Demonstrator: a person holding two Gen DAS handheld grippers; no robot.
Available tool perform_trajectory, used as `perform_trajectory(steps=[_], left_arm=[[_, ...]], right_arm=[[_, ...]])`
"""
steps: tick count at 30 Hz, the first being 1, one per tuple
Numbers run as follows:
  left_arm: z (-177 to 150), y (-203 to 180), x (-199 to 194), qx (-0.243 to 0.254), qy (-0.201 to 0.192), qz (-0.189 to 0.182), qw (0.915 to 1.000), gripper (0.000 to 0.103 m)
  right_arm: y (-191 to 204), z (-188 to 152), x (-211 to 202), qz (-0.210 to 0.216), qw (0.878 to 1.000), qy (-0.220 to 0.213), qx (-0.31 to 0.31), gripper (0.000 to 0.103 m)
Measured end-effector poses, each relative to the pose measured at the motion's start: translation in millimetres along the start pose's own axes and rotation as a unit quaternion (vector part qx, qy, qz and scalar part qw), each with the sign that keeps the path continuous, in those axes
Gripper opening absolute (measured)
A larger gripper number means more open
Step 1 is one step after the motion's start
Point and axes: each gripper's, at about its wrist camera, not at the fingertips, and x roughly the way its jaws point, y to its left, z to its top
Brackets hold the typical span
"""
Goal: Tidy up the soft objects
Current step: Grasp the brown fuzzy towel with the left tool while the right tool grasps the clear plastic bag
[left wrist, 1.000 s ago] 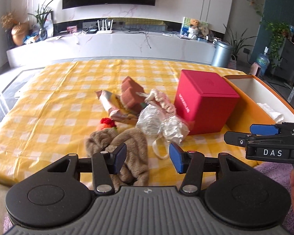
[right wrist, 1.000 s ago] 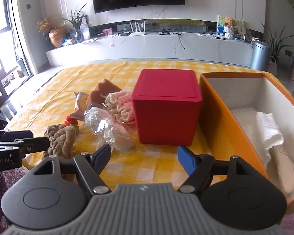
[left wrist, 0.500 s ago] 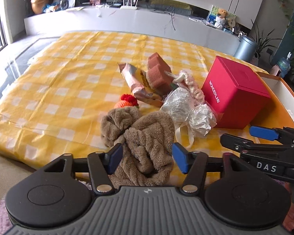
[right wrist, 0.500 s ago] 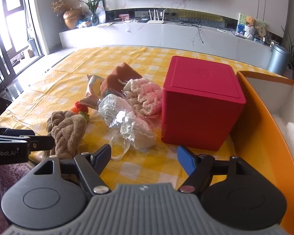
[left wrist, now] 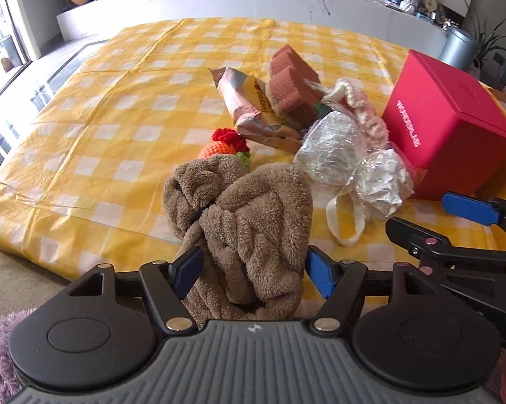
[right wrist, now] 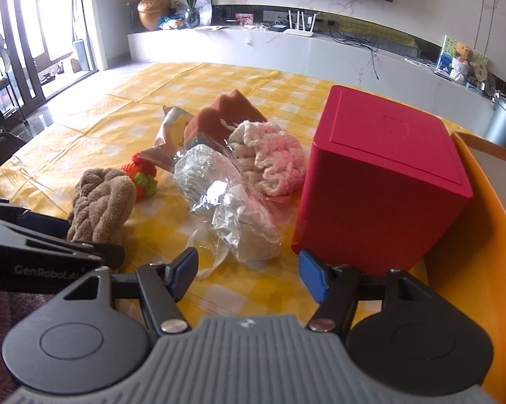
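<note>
Left tongs [left wrist: 253, 269] stand wide apart, one blue pad on each side of the near end of the brown fleece towel [left wrist: 243, 222], which lies bunched at the front edge of the bench [left wrist: 94, 128]; whether the pads touch it cannot be told. Right tongs [right wrist: 248, 271] are also spread wide and hold nothing, hovering above the yellow checked cloth just in front of the crinkled clear plastic bag [right wrist: 219, 198] and the red box [right wrist: 381, 181]. Just beyond the towel sits a small orange and red crochet toy [left wrist: 226, 144]. Farther back lie a foil snack packet [left wrist: 249, 107], a brown sponge [left wrist: 293, 84] and a pink and white knitted piece [right wrist: 270, 158], clustered together against the bag. An orange-walled bin [right wrist: 482, 235] stands to the right of the red box.
</note>
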Motion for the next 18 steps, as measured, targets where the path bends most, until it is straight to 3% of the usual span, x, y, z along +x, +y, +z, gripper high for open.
perform_trajectory(steps=[3,7,12,18], left_arm=[[0.4,3.4,5.7,-0.01,0.012,0.009,0.9998,0.077],[0.2,8.0,7.8,-0.022,0.02,0.008,0.9995,0.064],[-6.5,16.5,-6.4,-0.037,0.0,-0.008,0.9993,0.037],[-15.4,33.3,-30.5,-0.068,-0.044,-0.033,0.9961,0.032]], right_arm=[[4.7,1.5,2.1,-0.001,1.0,-0.006,-0.022,0.066],[8.8,3.9,6.4,-0.002,0.999,-0.01,-0.039,0.066],[11.4,7.2,8.4,-0.007,0.998,-0.018,-0.056,0.066],[17.5,8.2,10.4,-0.016,0.996,-0.032,-0.083,0.066]])
